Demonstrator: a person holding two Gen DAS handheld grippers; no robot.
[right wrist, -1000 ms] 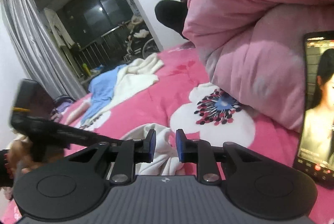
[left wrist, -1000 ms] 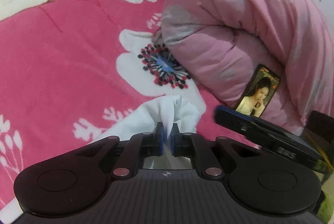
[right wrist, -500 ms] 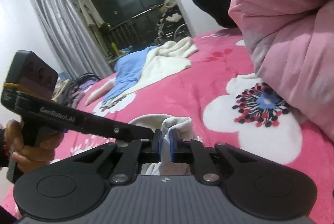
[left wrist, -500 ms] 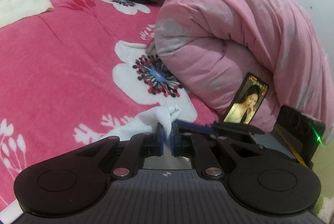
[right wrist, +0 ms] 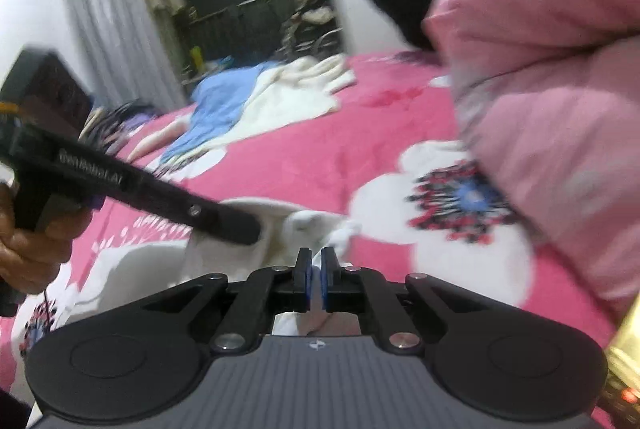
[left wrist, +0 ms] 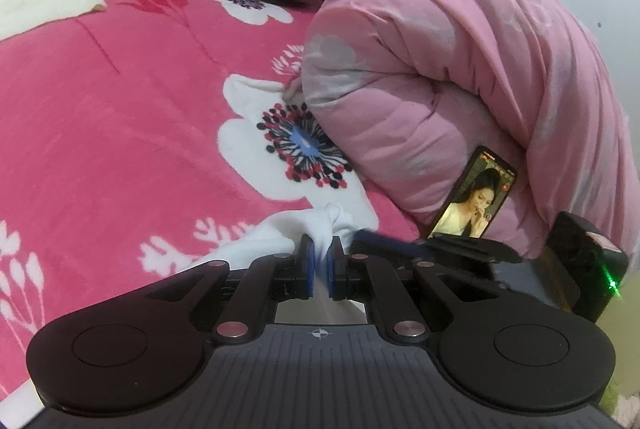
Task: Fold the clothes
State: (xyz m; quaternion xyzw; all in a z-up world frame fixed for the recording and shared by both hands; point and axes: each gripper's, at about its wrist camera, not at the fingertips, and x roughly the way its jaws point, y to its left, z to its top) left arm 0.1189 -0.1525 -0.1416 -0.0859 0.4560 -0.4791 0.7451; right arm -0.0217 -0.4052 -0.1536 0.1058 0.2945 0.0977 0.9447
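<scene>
Both jaws we see clamped on the white garment (left wrist: 276,233): left gripper (left wrist: 319,261), right gripper (right wrist: 315,269), over the pink blanket (left wrist: 120,117).

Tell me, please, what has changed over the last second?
The right tool closed on the white garment; a second ago it was open. Both views have shifted. The left tool stays shut on the garment. The phone still leans on the pink quilt.

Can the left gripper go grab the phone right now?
Probably not yet. The left gripper is shut on the white garment, so it has no free jaws. The phone leans on the pink quilt, with the right gripper in between.
</scene>
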